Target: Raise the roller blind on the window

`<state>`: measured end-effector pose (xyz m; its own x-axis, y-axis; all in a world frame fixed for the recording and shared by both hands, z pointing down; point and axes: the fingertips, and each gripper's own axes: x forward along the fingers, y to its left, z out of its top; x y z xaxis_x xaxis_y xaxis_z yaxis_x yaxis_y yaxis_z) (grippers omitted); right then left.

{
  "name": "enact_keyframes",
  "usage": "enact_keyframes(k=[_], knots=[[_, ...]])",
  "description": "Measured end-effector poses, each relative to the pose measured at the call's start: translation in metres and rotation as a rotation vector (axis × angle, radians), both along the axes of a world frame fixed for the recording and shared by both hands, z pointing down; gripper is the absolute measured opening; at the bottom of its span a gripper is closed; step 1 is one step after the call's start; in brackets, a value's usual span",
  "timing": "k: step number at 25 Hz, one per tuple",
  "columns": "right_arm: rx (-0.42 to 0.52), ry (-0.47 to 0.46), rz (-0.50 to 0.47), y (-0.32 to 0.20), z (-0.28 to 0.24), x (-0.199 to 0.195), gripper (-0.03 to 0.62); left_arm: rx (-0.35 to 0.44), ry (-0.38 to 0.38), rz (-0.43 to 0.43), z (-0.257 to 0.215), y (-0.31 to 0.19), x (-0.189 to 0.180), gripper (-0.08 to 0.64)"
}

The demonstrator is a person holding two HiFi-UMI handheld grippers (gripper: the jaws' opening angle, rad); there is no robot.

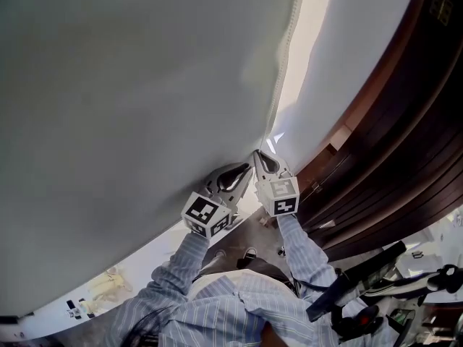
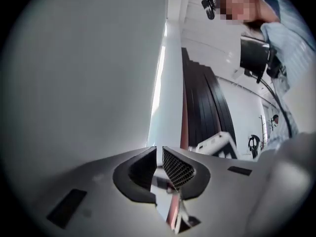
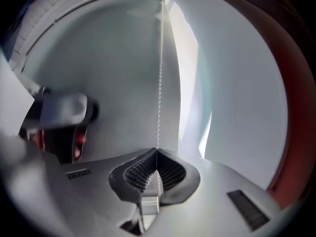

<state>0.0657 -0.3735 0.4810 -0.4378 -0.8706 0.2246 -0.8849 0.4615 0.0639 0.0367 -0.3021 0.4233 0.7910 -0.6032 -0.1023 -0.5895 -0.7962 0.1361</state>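
Note:
The grey roller blind (image 1: 130,107) hangs down and fills the left of the head view. Its white bead chain (image 1: 288,42) runs along the blind's right edge. My right gripper (image 1: 257,154) is shut on the bead chain (image 3: 159,83), which rises straight from the fingertips to the top of the blind (image 3: 113,58). My left gripper (image 1: 244,169) sits just left of the right one, close to the blind (image 2: 84,83). Its jaws stand almost together with only a thin slit, and no chain shows between them. The left gripper (image 3: 64,112) also appears as a blur in the right gripper view.
Dark wooden panelling (image 1: 391,136) stands close on the right. A bright strip of window and white frame (image 1: 318,85) lies between it and the blind. A black stand with cables (image 1: 362,280) sits low on the right. Striped sleeves (image 1: 181,266) reach up from below.

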Motion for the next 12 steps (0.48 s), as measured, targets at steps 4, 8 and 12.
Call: enact_keyframes(k=[4, 8, 12], knots=[[-0.007, -0.022, -0.016, 0.003, 0.004, -0.004, 0.006, 0.097, 0.039, 0.009, -0.092, -0.034, 0.015, 0.062], [-0.012, -0.033, -0.046, 0.010, 0.007, -0.014, 0.006, 0.167, -0.008, -0.006, -0.143, -0.069, 0.028, 0.117], [-0.019, -0.031, -0.071, 0.012, 0.011, -0.022, 0.006, 0.237, 0.073, -0.024, -0.190, -0.074, 0.019, 0.115]])
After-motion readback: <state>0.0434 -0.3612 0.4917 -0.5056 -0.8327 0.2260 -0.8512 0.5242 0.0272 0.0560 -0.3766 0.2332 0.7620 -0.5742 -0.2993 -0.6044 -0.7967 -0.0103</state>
